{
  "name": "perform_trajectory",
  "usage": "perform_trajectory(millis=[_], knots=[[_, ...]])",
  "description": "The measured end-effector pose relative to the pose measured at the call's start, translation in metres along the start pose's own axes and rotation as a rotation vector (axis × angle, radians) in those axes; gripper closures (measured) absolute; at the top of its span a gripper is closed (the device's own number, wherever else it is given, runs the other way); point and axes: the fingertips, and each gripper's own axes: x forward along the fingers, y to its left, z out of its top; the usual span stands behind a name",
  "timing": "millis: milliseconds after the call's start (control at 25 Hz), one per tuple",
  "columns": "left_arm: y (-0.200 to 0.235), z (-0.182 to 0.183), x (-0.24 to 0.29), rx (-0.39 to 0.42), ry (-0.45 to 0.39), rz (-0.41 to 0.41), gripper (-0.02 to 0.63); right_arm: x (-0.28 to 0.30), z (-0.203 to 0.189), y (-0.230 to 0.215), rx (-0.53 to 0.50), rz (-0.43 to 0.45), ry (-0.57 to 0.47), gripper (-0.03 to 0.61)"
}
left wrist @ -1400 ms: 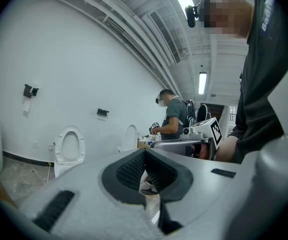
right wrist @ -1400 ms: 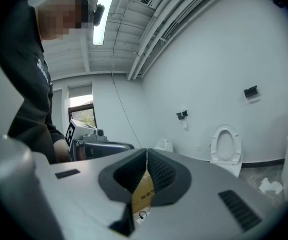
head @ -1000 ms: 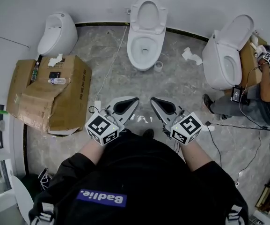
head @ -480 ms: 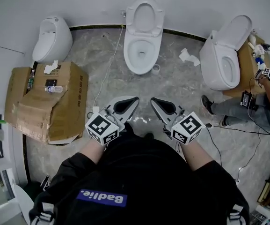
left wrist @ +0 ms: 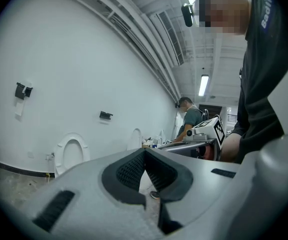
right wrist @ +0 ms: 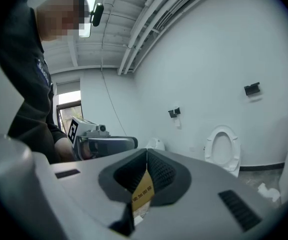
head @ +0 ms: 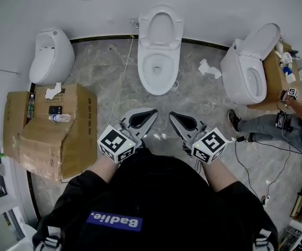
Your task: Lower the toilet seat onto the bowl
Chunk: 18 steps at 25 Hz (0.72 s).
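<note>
Two claws ride shut and empty in front of my chest, the left claw and the right claw side by side with tips aimed at the middle toilet. I read that as a carrying posture for the approach. The toilet seat stands raised against the wall above its bowl, well apart from both claws, so I judge nothing is within reach yet.
</note>
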Motion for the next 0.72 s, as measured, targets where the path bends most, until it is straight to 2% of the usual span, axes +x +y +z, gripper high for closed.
perform_trajectory(millis=[160, 360, 520, 720], knots=[[0.022, 0.007, -0.001, 0.007, 0.004, -0.039, 0.599, 0.026, 0.011, -0.008, 0.001, -0.034, -0.005, 0.551], [0.043, 0.013, 0.002, 0.000, -0.007, -0.045, 0.600, 0.046, 0.017, -0.019, 0.003, -0.050, -0.006, 0.551], [0.056, 0.014, 0.017, -0.004, 0.000, -0.033, 0.600, 0.052, 0.020, -0.038, 0.010, -0.036, -0.001, 0.551], [0.077, 0.020, 0.040, -0.004, 0.000, 0.020, 0.600, 0.063, 0.028, -0.070, 0.011, 0.014, -0.002, 0.551]])
